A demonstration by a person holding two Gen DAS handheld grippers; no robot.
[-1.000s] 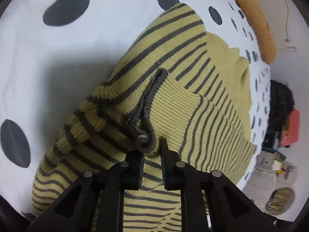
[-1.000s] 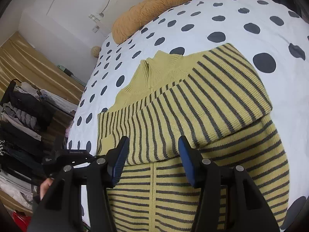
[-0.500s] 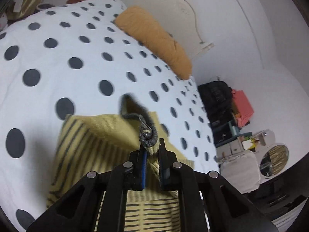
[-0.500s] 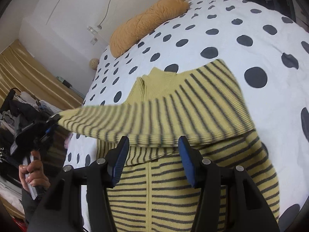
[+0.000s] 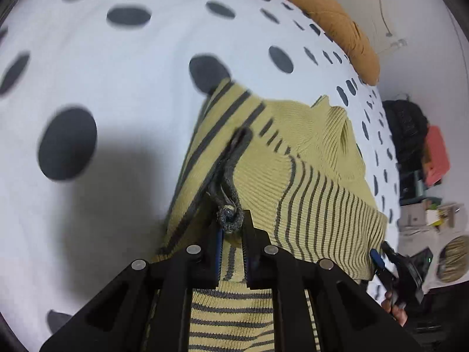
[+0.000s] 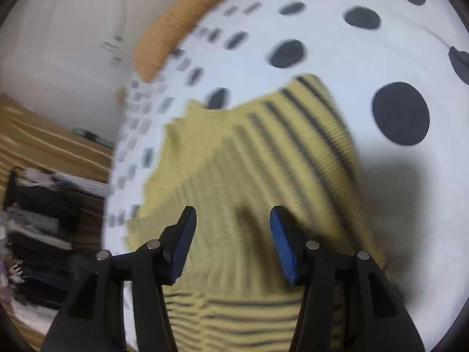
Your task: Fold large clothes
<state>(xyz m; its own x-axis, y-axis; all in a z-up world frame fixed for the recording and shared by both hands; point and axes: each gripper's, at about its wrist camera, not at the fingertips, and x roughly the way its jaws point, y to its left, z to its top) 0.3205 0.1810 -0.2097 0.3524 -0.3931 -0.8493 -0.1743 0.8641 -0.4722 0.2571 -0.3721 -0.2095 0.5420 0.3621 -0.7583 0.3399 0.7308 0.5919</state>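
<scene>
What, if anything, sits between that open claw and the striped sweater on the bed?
Nothing visible does. The right claw hangs open directly over the yellow knit sweater with dark stripes, only air between them. The left claw already pinches the sweater's grey cuff.

The sweater (image 5: 316, 158) lies on the bed (image 5: 140, 67); a pillow (image 5: 331, 20) sits behind it at the bed's far end; its sleeve cuff (image 5: 230, 220) sits between the left gripper's (image 5: 233, 234) fingers; the right gripper (image 6: 231, 234) hovers above the sweater.
</scene>
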